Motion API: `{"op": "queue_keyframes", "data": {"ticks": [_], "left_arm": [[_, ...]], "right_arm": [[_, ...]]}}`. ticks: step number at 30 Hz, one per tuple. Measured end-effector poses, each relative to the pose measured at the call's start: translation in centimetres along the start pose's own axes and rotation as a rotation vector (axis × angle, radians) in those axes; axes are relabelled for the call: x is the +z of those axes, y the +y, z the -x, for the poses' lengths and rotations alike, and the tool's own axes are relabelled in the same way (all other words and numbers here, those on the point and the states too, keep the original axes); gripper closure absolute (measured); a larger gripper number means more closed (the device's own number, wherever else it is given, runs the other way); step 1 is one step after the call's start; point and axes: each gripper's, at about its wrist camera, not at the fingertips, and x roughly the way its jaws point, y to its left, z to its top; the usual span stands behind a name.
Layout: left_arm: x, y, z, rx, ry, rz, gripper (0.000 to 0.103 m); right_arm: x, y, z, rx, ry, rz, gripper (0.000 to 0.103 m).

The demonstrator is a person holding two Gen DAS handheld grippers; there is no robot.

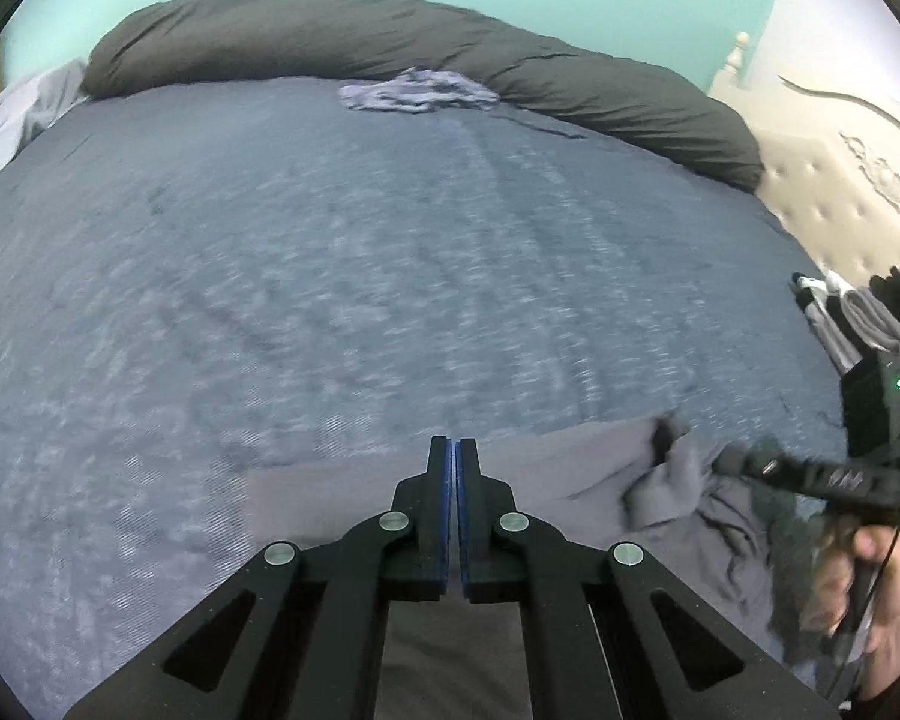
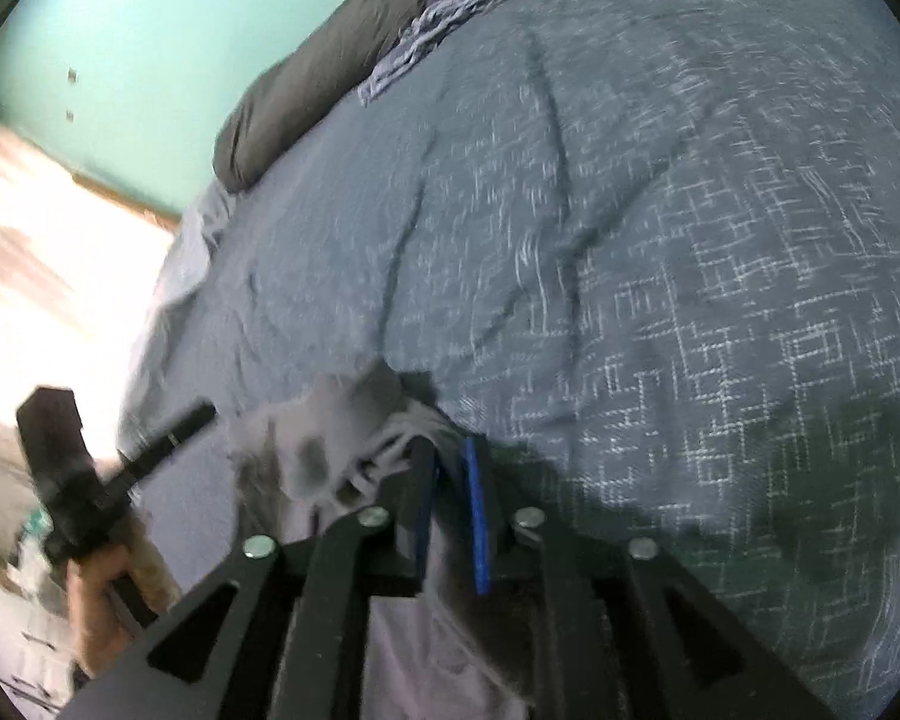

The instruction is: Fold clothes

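Observation:
A grey garment [image 1: 570, 474] lies at the near edge of the blue patterned bed cover [image 1: 330, 270]. My left gripper [image 1: 453, 450] is shut, its blue pads together over the garment's flat edge; I cannot tell if cloth is pinched. My right gripper [image 2: 450, 462] is shut on a bunched part of the grey garment [image 2: 354, 420], with cloth running between its pads. The right gripper also shows in the left wrist view [image 1: 744, 465], tips in the crumpled cloth. The left gripper shows blurred in the right wrist view [image 2: 192, 420].
A dark grey rolled duvet [image 1: 390, 42] lies along the far side of the bed. A crumpled light blue garment [image 1: 414, 90] sits in front of it. Folded dark clothes [image 1: 870, 312] are stacked at the right by a cream headboard [image 1: 840, 180].

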Motion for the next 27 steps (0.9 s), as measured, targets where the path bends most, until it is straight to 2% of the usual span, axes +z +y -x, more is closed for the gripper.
{"op": "queue_keyframes", "data": {"ticks": [1, 3, 5, 9, 13, 17, 21, 25, 27], "left_arm": [[-0.3, 0.9, 0.2, 0.002, 0.003, 0.018, 0.102], [-0.6, 2.2, 0.2, 0.001, 0.009, 0.040, 0.101], [-1.1, 3.5, 0.3, 0.004, 0.019, 0.065, 0.098], [-1.9, 5.4, 0.4, 0.005, 0.035, 0.098, 0.096], [-2.0, 5.8, 0.7, -0.003, 0.032, 0.103, 0.096], [-1.5, 6.0, 1.2, -0.001, 0.013, 0.099, 0.095], [-1.3, 6.4, 1.8, -0.011, 0.001, 0.100, 0.093], [-1.3, 6.8, 2.2, -0.004, -0.006, 0.104, 0.092], [-1.3, 7.0, 2.4, -0.009, -0.010, 0.112, 0.092]], "right_arm": [[-0.1, 0.0, 0.2, 0.010, -0.007, -0.016, 0.066], [-0.2, 0.0, 0.7, 0.028, -0.022, -0.048, 0.061], [-0.6, 0.3, 0.8, 0.035, -0.019, -0.061, 0.061], [-1.7, -0.1, 0.3, 0.068, -0.010, -0.171, 0.061], [-0.9, 1.5, -0.9, 0.096, -0.010, -0.222, 0.061], [0.8, 3.1, -1.3, 0.071, 0.002, -0.222, 0.061], [2.2, 4.0, -2.3, 0.008, 0.043, -0.207, 0.069], [2.0, 3.8, -3.3, -0.047, 0.084, -0.231, 0.073], [1.5, 3.6, -3.7, -0.042, 0.090, -0.259, 0.073]]}}
